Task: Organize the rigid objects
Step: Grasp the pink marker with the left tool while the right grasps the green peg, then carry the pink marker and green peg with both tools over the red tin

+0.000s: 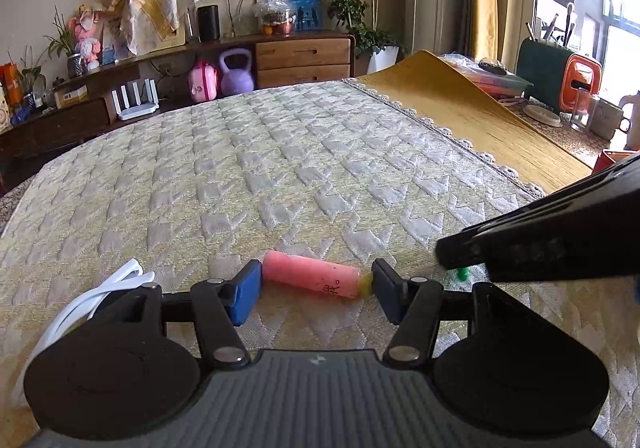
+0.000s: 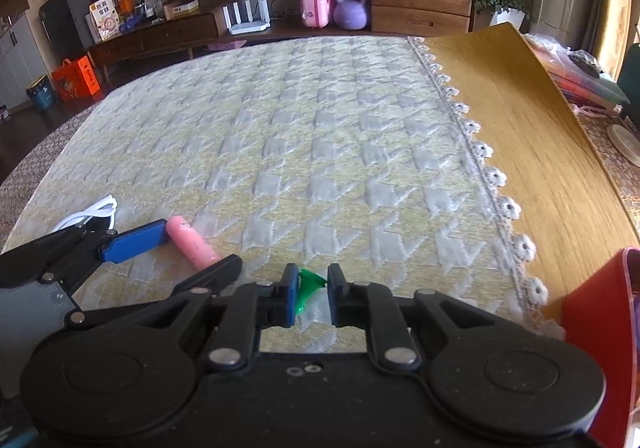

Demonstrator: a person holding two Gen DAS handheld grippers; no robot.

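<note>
A pink cylinder (image 1: pixel 311 277) with a yellow end lies on the quilted bed cover (image 1: pixel 248 168). My left gripper (image 1: pixel 314 290) is open, its blue pads at either end of the cylinder, which lies crosswise between them. In the right wrist view the same cylinder (image 2: pixel 191 240) lies beside the left gripper's blue pad (image 2: pixel 134 240). My right gripper (image 2: pixel 313 290) stands around a small green plastic piece (image 2: pixel 306 288); its left pad touches the piece and a gap shows at the right pad. The green piece (image 1: pixel 462 273) peeks out under the right gripper in the left wrist view.
A white plastic hanger (image 1: pixel 100 292) lies at the left on the bed, also in the right wrist view (image 2: pixel 94 214). A yellow mat (image 2: pixel 532 136) covers the bed's right side. A red container (image 2: pixel 600 328) stands at the near right. Cabinets and clutter line the far wall.
</note>
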